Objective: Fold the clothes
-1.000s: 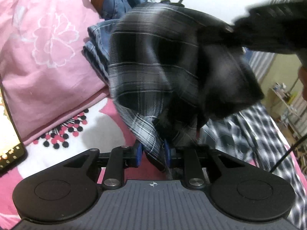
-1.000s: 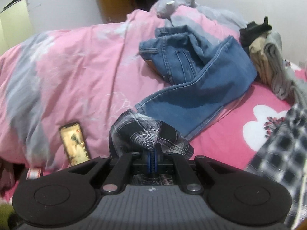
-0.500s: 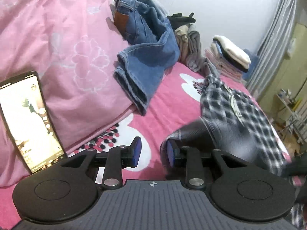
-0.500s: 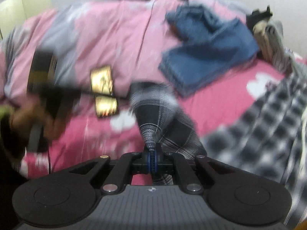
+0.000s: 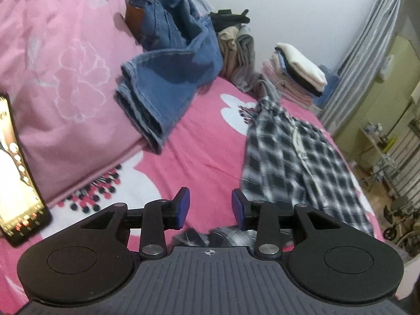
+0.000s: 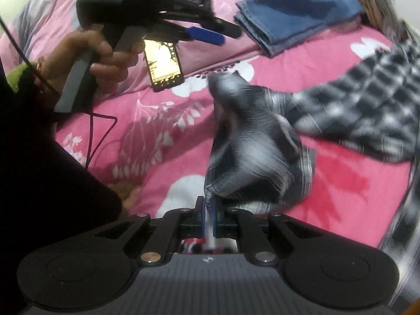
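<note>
The left gripper (image 5: pixel 210 207), clamped a second ago on the dark plaid flannel shirt (image 6: pixel 257 152), is now standing with jaws apart and empty above the pink floral bedsheet (image 5: pixel 199 152). The shirt is dropping from its raised spread and hanging only from the right gripper (image 6: pixel 209 220), blurred with motion.

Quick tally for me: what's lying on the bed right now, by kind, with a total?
Plaid shirts: 2, one spread flat, one bunched in the right gripper at
Blue jeans: 1
Phones: 1
Clothes piles by the wall: 2, one loose, one folded stack
Total: 6
The left gripper is open and empty.
</note>
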Motion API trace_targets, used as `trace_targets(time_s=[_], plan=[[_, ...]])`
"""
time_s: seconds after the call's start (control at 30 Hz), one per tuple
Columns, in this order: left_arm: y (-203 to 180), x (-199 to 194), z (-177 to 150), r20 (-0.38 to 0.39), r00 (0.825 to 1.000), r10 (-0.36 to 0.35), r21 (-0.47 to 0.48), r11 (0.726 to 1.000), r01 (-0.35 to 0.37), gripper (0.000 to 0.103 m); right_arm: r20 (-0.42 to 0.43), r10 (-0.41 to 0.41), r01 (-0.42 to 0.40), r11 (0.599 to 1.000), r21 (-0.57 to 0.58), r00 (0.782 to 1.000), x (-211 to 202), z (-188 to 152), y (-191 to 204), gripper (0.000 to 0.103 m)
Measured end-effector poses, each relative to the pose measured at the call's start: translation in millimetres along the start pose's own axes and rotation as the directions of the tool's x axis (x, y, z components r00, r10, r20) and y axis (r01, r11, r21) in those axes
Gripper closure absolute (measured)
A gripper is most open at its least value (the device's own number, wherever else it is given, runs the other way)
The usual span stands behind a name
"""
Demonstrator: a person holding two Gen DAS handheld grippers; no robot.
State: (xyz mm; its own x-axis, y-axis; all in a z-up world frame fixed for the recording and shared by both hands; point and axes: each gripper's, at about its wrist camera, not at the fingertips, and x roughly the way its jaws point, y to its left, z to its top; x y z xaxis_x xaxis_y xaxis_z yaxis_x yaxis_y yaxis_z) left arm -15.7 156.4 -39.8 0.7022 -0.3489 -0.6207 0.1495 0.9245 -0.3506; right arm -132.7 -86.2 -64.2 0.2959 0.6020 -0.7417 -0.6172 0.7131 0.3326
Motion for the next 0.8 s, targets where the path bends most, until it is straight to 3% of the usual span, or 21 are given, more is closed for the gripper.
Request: trace_targets(time_s=[0.07, 0.17, 0.23, 0.3, 0.37, 0.5, 0.6, 0.8], plan=[[2, 3, -1, -0.02, 1.0, 0.011, 0.016, 1.0, -0.01, 0.065, 0.039, 0.002, -0.004, 0.998, 0.065, 0.999, -15, 0, -9, 0.095], [3, 15, -6, -0.084, 0.996, 0.015, 0.037, 0.999, -0.012, 0.06, 0.181, 0.004, -0.053, 0.962, 0.267, 0.984, -37, 0, -35, 0.09], [5, 24, -11, -0.12, 0.993, 0.018, 0.039, 0.999, -0.014, 0.06, 0.252, -0.007, -0.094, 0.918, 0.386, 0.968, -45, 1, -51, 0.06], [6, 34, -15, -0.157, 0.987, 0.021, 0.041, 0.999, -0.015, 0.06, 0.244, -0.008, -0.107, 0.884, 0.455, 0.97, -37, 1, -60, 0.047], [8, 41, -19, -0.18, 0.983, 0.031, 0.044, 0.999, -0.023, 0.06, 0.235, -0.008, -0.119, 0.845, 0.522, 0.972, -29, 1, -69, 0.044], [12, 38, -17, -0.154, 0.987, 0.042, 0.069, 0.997, -0.032, 0.06, 0.204, 0.0, -0.131, 0.768, 0.627, 0.979, -11, 2, -84, 0.031], [15, 39, -13, -0.139, 0.989, 0.043, 0.108, 0.994, -0.028, 0.059, 0.158, 0.038, -0.128, 0.78, 0.613, 0.987, 5, 3, -75, 0.025], [18, 62, -21, -0.215, 0.976, 0.011, 0.135, 0.991, 0.019, 0.059, 0.094, 0.105, -0.14, 0.808, 0.572, 0.99, 28, 10, -54, 0.014]])
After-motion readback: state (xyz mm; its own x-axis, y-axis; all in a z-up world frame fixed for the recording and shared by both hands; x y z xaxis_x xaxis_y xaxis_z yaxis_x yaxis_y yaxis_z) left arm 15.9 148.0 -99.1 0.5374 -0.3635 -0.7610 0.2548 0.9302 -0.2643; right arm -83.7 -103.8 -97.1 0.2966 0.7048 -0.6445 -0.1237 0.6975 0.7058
